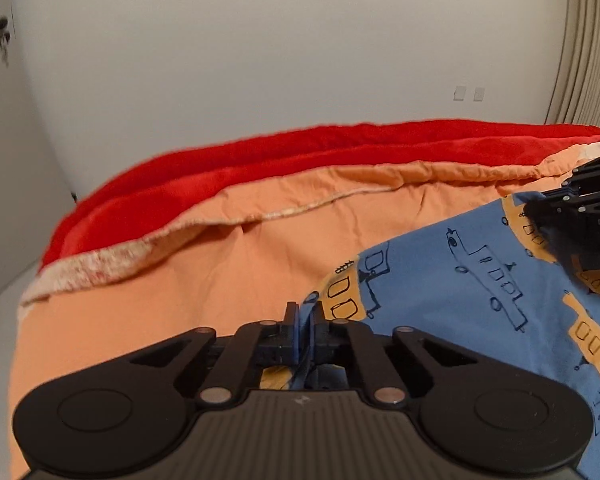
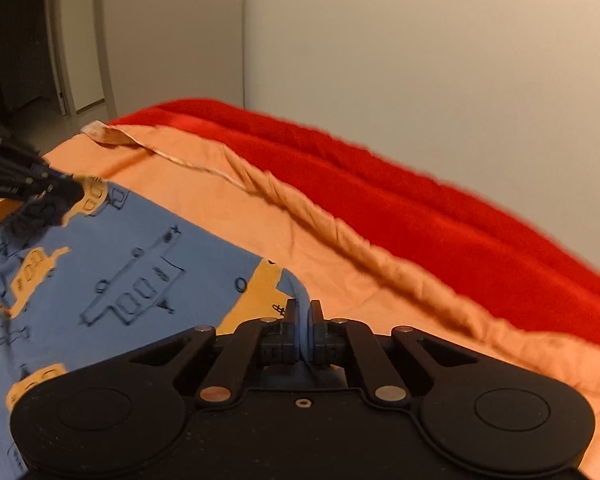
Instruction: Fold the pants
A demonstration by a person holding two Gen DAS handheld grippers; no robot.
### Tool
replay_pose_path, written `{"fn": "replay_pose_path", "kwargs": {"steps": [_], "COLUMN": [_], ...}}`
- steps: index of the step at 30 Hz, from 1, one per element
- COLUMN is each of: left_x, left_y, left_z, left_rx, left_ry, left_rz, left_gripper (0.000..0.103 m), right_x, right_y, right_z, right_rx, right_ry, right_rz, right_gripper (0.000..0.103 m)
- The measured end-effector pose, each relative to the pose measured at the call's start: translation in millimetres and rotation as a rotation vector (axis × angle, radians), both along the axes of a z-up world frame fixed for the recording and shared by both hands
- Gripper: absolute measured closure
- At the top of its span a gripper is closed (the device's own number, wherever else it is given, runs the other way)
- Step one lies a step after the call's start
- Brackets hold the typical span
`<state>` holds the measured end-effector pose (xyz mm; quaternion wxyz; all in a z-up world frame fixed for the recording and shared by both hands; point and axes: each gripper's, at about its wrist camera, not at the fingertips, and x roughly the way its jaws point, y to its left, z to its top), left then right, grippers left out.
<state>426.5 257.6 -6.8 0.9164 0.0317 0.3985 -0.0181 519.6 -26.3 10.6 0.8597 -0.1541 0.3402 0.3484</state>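
Matte black left hand-held gripper (image 1: 304,312) pinches soft blue printed pants (image 1: 460,280).

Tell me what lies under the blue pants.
The blue pants lie on an orange sheet, with a red blanket farther back. The sheet under the fabric is covered, so anything there cannot be seen. Both grippers, left and right, pinch an edge.

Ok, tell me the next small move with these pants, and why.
Probably lower both corners onto the orange sheet and smooth the fold flat. The left tongs and the right tongs are each shut on an edge of the blue printed pants, which hang stretched between them above the bed.
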Motion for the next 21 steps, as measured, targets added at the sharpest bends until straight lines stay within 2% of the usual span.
{"fn": "replay_pose_path", "kwargs": {"steps": [5, 10, 17, 21], "left_x": [-50, -117, -195, -225], "left_y": [-15, -36, -68, -77], "left_z": [31, 46, 41, 25], "left_rx": [0.1, 0.214, 0.342, 0.364], "left_ry": [-0.148, -0.254, -0.238, -0.188], "left_rz": [-0.073, -0.168, -0.3, -0.358], "left_gripper": [0.099, 0.1, 0.1, 0.1], "right_x": [-58, -144, -262, -320], "right_y": [-29, -60, -86, -88], "right_z": [37, 56, 64, 53], "right_rx": [0.092, 0.116, 0.089, 0.016], "right_ry": [-0.14, -0.281, -0.365, -0.382], "right_rz": [0.019, 0.066, 0.136, 0.171], "right_gripper": [0.1, 0.1, 0.102, 0.102]}}
